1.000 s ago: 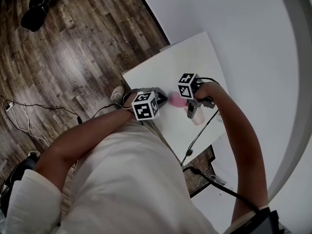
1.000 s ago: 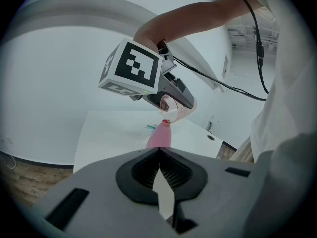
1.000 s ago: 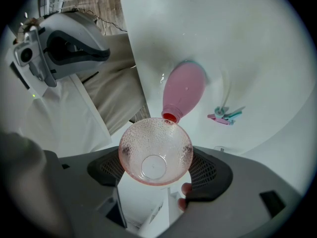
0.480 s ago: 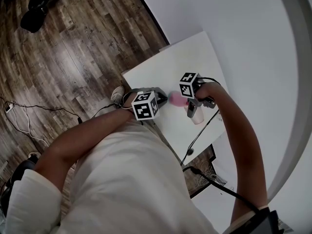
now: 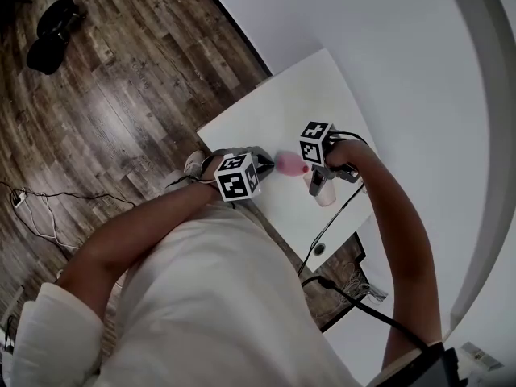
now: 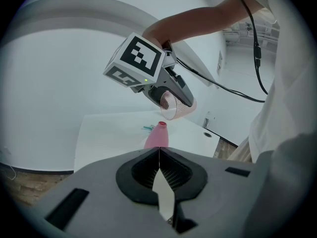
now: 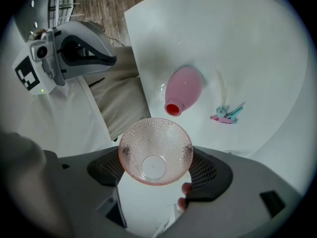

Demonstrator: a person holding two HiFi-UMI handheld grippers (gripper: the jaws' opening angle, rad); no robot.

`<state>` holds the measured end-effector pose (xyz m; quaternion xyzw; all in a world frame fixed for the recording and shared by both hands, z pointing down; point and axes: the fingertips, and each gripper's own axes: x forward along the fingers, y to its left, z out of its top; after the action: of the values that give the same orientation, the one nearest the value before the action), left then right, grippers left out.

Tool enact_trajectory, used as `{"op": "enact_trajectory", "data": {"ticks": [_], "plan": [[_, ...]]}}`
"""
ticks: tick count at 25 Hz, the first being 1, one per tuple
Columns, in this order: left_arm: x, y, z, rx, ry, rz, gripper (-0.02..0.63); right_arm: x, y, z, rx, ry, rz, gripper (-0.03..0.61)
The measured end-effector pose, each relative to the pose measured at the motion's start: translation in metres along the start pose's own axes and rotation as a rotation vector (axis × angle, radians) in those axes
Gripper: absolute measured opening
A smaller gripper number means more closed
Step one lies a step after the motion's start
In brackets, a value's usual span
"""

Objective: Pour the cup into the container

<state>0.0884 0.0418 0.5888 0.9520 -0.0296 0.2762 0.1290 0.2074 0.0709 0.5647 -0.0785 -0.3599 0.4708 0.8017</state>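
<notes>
Fig. My right tongs (image 7: pixel 157 171) are clamped on the pink cup (image 7: pixel 155 150), tipped just above the mouth of the pink bottle (image 7: pixel 183 89), which stands on the white table (image 7: pixel 257 58). My left tongs (image 6: pixel 159 170) are closed on nothing, near the bottle. I judge the pour goes best with the rim centred over that narrow mouth and a slow tilt. No readable writing shows, only the patterns on the marker cubes (image 6: pixel 136 61).

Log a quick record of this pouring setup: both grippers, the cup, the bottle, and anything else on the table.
right gripper: shut on the cup
cup: clear pink, tipped on its side above the bottle, looks empty
bottle: pink, upright, uncapped, on the white table
left gripper: shut, nothing between its jaws
other: small clips beside the bottle
</notes>
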Motion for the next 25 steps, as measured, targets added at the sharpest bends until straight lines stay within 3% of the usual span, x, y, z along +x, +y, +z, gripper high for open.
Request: {"op": "enact_trajectory", "data": {"ticks": [12,25], "plan": [[0.023,0.022,0.025,0.046,0.037,-0.037,0.012,0.012,-0.013,0.005,0.015,-0.168,0.03,0.38],[0.028,0.012,0.038,0.082,0.081,-0.059,0.012,-0.001,-0.004,0.011,-0.008,-0.248,0.015,0.38]]}}
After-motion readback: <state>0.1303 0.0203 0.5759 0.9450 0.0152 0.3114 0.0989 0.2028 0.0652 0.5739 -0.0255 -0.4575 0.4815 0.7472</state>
